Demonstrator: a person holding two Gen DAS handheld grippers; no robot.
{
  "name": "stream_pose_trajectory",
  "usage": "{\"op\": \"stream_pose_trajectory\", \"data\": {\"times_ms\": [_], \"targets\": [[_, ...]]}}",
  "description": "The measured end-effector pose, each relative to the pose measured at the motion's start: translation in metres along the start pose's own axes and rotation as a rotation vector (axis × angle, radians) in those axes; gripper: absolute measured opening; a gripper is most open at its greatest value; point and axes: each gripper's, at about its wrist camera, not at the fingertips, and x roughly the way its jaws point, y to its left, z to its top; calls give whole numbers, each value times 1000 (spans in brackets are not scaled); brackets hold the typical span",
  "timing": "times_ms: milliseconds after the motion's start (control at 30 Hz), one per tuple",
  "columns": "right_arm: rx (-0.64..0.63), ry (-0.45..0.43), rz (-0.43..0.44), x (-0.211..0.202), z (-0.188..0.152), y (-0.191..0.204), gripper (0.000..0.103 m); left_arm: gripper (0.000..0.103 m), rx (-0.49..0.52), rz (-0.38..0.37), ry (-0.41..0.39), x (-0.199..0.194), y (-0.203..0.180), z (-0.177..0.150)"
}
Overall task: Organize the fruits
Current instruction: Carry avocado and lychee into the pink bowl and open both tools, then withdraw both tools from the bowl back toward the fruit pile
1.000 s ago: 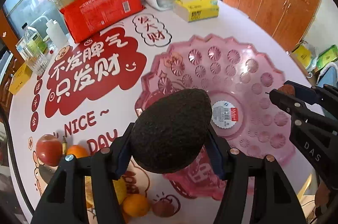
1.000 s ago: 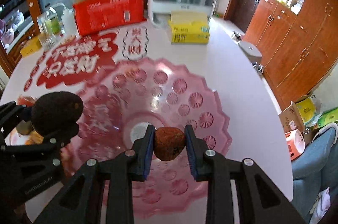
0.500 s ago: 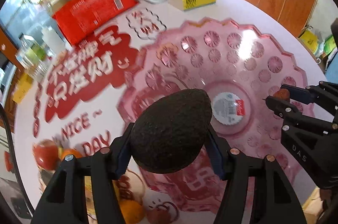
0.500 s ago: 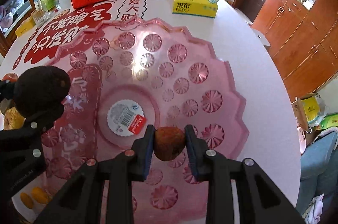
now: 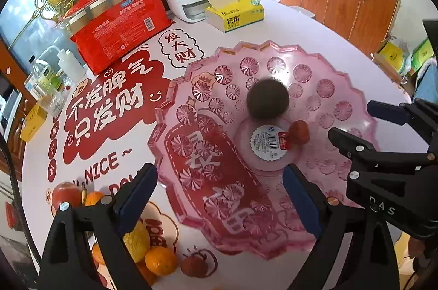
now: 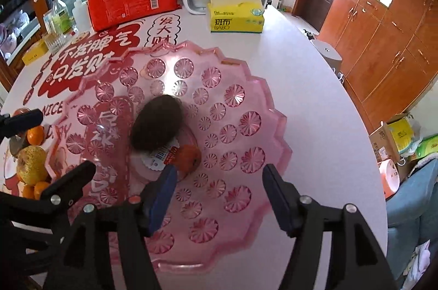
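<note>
Both fruits have left my jaws since a second ago: the dark, rough-skinned avocado (image 5: pixel 267 98) and the small reddish-brown lychee-like fruit (image 5: pixel 299 132) now lie in the scalloped pink translucent plastic fruit dish (image 5: pixel 347 98), the avocado at the far edge of the round centre label, the little fruit touching the label's right side. My left gripper (image 5: pixel 219 197) is spread wide and empty above the near rim of the dish; my right gripper (image 6: pixel 216 197) is likewise spread and empty (its left finger partly hides the small fruit in the right wrist view).

What matters next is where the remaining fruit sits. A pile of loose fruit — a red apple (image 5: pixel 66 193), small orange mandarins (image 5: pixel 161 260), a yellowish pear (image 6: pixel 31 165) and a second reddish lychee-like fruit (image 5: pixel 194 266) — lies on the white printed tablecloth (image 5: pixel 287 27), outside the dish on its left, just below and beside my left fingers. I judge the left hand far nearer; the right would have to cross the dish.
</note>
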Motion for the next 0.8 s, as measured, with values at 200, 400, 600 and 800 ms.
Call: {"op": "stream_pose_trajectory", "data": {"times_ms": [200, 400, 600, 800], "targets": [[15, -6, 25, -16, -2, 3, 65, 92, -47, -14, -17, -26, 12, -8], [36, -13, 68, -28, -3, 6, 65, 92, -88, -26, -42, -53, 23, -21], [52, -21, 113, -42, -5, 12, 65, 92, -97, -17, -92, -83, 32, -32], [57, -62, 145, -66, 0, 21, 66, 92, -104, 11, -116, -106, 44, -39]]}}
